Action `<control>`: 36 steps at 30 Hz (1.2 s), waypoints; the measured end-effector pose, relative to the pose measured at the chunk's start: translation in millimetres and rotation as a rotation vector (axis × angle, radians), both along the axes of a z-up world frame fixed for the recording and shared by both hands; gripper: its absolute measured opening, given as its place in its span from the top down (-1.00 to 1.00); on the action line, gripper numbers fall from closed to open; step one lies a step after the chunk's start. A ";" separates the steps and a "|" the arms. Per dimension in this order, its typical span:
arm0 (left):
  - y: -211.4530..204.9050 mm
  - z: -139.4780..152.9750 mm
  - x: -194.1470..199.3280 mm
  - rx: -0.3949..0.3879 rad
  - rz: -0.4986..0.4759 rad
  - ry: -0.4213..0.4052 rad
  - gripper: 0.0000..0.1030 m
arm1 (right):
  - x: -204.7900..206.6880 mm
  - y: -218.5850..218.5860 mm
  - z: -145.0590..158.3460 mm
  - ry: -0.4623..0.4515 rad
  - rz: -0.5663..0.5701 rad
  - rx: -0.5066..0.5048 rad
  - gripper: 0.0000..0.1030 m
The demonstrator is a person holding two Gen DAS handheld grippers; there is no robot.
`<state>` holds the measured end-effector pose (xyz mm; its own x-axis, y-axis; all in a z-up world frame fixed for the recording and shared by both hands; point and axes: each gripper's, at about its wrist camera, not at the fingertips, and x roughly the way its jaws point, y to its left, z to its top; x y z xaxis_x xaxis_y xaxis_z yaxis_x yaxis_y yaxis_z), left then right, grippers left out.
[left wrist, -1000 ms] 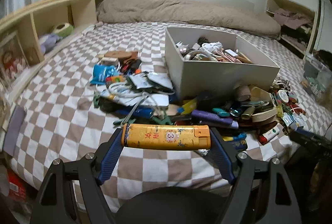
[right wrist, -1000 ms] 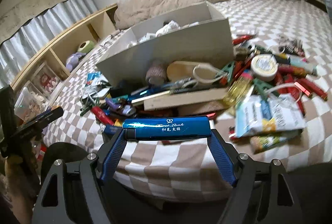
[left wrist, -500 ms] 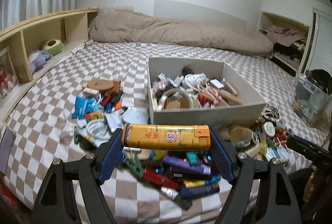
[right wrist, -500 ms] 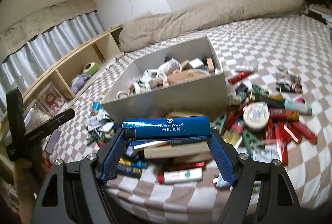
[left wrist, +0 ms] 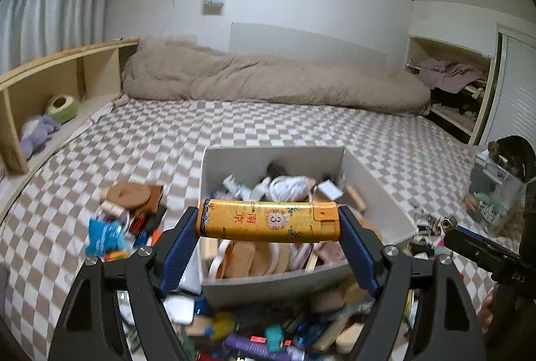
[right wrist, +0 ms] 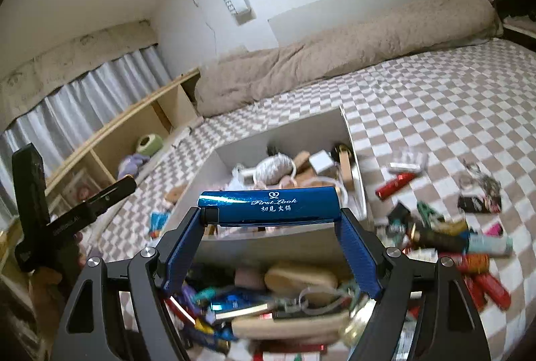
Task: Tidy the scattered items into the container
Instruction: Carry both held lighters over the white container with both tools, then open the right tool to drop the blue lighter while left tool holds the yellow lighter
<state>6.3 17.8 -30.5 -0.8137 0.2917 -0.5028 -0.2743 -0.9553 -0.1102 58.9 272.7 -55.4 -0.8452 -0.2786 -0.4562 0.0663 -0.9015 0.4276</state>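
My left gripper (left wrist: 268,222) is shut on a yellow lighter (left wrist: 268,220), held crosswise above the near part of the white box (left wrist: 378,187). My right gripper (right wrist: 271,207) is shut on a blue lighter (right wrist: 268,205), held crosswise above the near wall of the same white box (right wrist: 301,133). The box holds several small items. Scattered items lie on the checked bedspread in front of the box (left wrist: 254,334) and to its left (left wrist: 127,213), and in the right wrist view in front of it (right wrist: 284,304) and to its right (right wrist: 462,237).
A beige duvet (left wrist: 268,83) lies along the back of the bed. A wooden shelf (left wrist: 50,83) runs along the left. A clear bin (left wrist: 492,193) stands at the right edge. The other gripper shows at the right (left wrist: 485,254) and at the left (right wrist: 67,210).
Both grippers have risen and moved forward with their lighters, from low before the pile to above the box's near wall.
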 end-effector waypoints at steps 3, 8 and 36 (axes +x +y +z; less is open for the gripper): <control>7.6 10.0 -15.1 0.010 -0.012 0.015 -0.57 | -14.3 5.1 10.0 0.000 -0.001 0.005 -0.57; 13.1 22.0 -39.5 0.042 -0.010 0.030 -0.57 | -34.9 10.9 18.7 -0.008 0.003 0.011 -0.57; 0.5 -20.3 -146.2 0.014 0.033 -0.070 -0.57 | -211.7 -7.6 -28.0 -0.373 0.014 0.104 -0.57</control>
<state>-139.9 18.3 -50.8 -0.7858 0.2725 -0.5552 -0.2334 -0.9620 -0.1418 -152.9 265.1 -83.4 -0.6125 -0.2246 -0.7579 -0.0640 -0.9415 0.3308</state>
